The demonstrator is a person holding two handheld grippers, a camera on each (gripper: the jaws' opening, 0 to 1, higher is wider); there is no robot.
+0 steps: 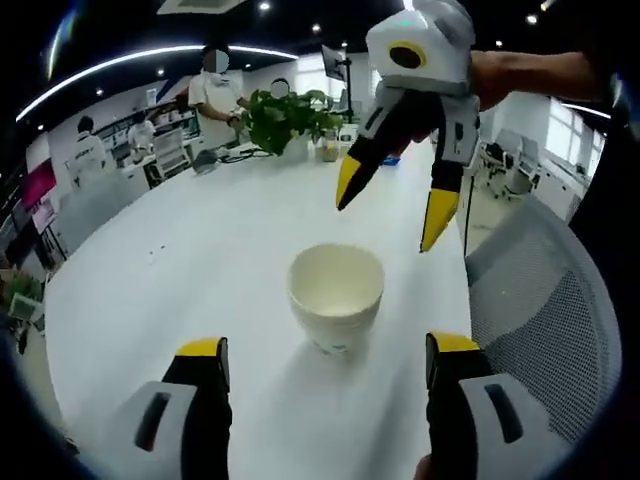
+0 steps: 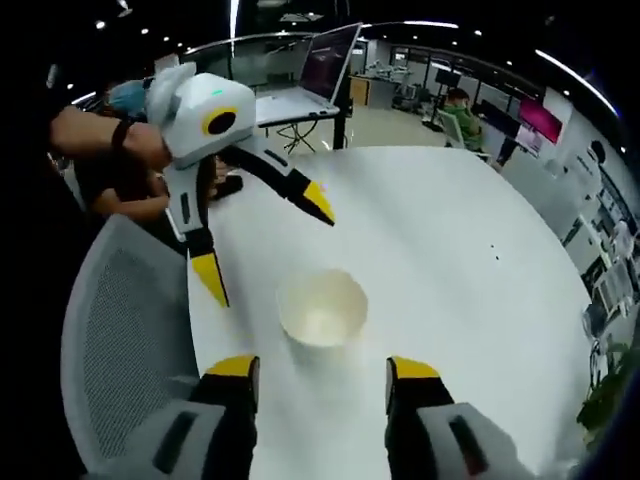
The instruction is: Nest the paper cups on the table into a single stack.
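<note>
One cream paper cup (image 1: 336, 296) stands upright, mouth up, near the white table's (image 1: 180, 260) edge, between both grippers; the left gripper (image 1: 328, 362) and right gripper (image 2: 324, 381) hover with jaws wide, holding nothing, seemingly because no second cup shows to nest

Both views are bright and evenly lit from ceiling spotlights and curved light strips (image 1: 130, 62) overhead. The glossy white tabletop (image 1: 180, 270) shows soft sheen and only faint shadows beneath the white paper cup (image 1: 336, 295). Fisheye distortion bends everything near the edges; distant office areas look slightly soft.
</note>
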